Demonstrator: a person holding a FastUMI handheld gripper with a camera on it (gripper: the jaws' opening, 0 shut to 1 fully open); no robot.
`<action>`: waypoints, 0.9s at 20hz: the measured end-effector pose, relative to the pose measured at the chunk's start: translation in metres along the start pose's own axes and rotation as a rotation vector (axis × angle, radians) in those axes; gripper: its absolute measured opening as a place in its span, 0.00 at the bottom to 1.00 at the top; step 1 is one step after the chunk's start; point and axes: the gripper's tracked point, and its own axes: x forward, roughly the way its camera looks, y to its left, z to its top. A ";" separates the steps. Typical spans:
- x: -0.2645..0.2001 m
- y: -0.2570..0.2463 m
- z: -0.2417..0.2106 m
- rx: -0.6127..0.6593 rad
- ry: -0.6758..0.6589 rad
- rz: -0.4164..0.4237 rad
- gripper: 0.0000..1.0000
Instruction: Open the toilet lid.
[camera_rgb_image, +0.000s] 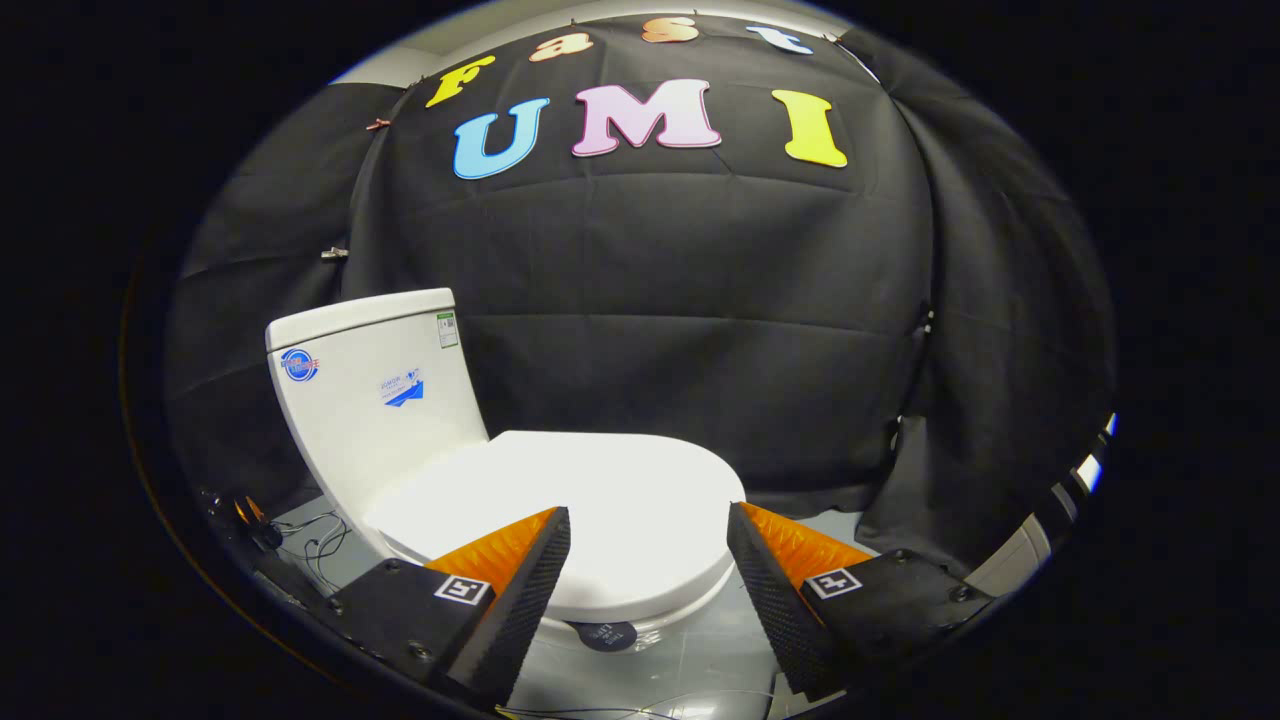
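A white toilet stands just ahead of my fingers. Its lid lies flat and closed over the bowl, with the near rim of the lid between my two fingers. The tank rises behind the lid on the left and carries a few stickers. My gripper is open, fingers spread wide on either side of the lid's front edge, hovering above it without touching. Nothing is held between the fingers.
Black cloth walls close in behind and to the right of the toilet. Loose cables and small tools lie on the grey floor left of the tank. A dark round sticker shows on the floor below the lid's front.
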 end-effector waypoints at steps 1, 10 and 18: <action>0.001 -0.002 -0.008 0.009 0.030 -0.004 0.98; 0.005 -0.031 -0.078 0.157 0.279 -0.064 0.98; 0.011 -0.012 -0.125 0.333 0.438 0.010 0.99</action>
